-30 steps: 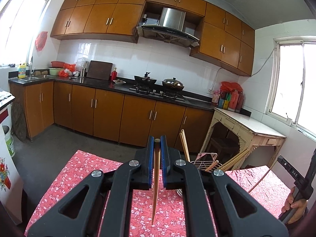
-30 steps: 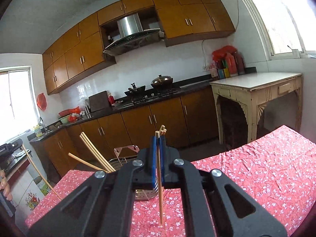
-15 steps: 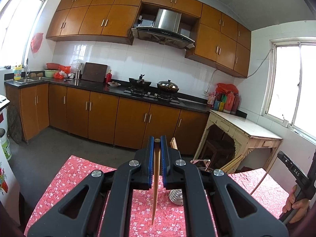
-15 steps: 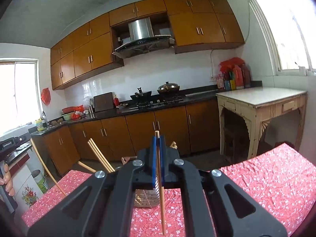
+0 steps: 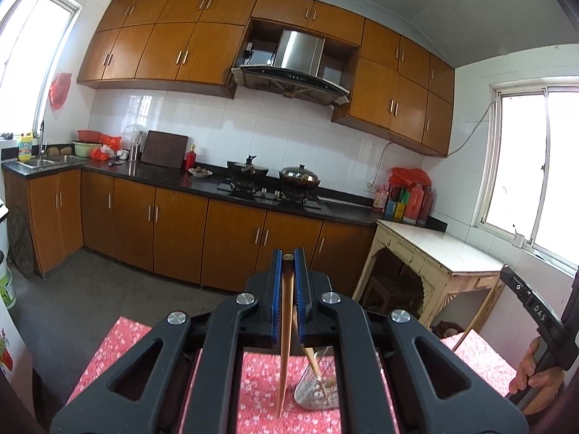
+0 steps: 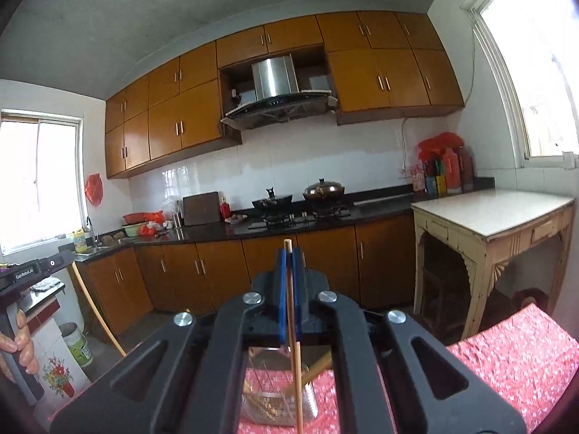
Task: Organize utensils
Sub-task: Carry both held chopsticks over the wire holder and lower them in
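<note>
Left hand-held gripper (image 5: 288, 264) pinches one wooden chopstick (image 5: 284, 343), tip hanging down over the red floral counter (image 5: 119, 340). Right hand-held gripper (image 6: 289, 258) pinches a second chopstick (image 6: 294, 340) likewise — both above the metal utensil basket (image 6: 311, 403), which holds more chopsticks

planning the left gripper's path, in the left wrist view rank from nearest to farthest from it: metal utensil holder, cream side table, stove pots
1. Metal utensil holder: just below the left gripper, on the red cloth.
2. Cream side table: to the right, past the cloth.
3. Stove pots: on the far counter, ahead.
</note>
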`<state>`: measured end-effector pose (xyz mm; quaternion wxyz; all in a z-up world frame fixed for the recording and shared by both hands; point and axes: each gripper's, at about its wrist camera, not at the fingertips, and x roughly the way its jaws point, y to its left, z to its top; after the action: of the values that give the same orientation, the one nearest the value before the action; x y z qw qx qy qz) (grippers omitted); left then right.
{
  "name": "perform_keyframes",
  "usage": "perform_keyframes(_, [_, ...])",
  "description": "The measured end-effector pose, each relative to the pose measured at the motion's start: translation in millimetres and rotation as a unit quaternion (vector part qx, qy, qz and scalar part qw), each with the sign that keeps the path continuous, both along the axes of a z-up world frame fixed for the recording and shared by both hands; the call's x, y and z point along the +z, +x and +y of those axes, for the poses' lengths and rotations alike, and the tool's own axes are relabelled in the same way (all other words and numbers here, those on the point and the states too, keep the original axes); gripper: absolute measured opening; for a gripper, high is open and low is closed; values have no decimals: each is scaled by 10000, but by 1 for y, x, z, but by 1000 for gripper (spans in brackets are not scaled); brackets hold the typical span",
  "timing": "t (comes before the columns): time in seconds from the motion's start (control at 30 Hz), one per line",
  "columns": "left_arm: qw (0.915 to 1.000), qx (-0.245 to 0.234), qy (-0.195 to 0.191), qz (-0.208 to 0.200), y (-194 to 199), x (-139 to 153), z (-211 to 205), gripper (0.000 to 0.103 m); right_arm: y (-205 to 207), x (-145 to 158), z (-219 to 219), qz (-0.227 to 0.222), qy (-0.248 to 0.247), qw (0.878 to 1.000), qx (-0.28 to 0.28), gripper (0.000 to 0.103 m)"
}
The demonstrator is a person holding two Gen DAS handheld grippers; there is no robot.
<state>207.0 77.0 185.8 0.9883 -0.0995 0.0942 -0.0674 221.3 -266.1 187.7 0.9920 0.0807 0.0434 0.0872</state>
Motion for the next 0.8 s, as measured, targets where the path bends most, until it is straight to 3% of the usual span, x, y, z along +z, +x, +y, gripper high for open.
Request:
perform_keyframes(0.37, [9989,-73,148,-440,35,49,-43,7,64,19,26,-6,-61,10000,-21,4])
perform_keyframes(0.6, [9985,-183,194,-469,62,40,-72,7,96,14,33,56,-17,10000,5,4])
perform_keyframes(0.8, [9993,-300,104,-210,94,10,-82,7,116,-2,36,118,14,9999,57,4])
